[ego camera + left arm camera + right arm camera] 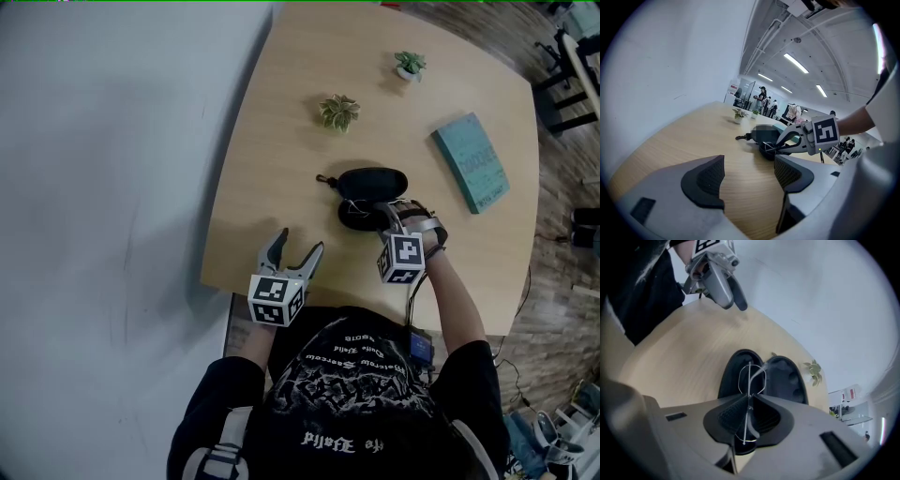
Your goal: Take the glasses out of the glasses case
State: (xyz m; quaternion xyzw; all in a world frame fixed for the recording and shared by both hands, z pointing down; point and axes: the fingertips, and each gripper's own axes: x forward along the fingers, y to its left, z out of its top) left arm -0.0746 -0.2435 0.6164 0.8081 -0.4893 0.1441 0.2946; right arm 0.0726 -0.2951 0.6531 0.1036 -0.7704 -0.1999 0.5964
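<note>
Centrally on the wooden desk (281,122), a wall (112,187) along its left edge, lies the open glasses case (373,183). Right tongs (746,418) clench the glasses (751,373) over it. Left tongs (300,244) stand released above the desk's lower-left edge.

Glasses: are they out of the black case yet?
Nearly. Done: the black oval glasses case lies open on the light wooden table. In hand: the right gripper has its jaws pinched on the thin silver wire-framed glasses, which stand on edge over the open case. Left: lift them clear and set them down. The left gripper hovers open and empty near the table edge.
</note>
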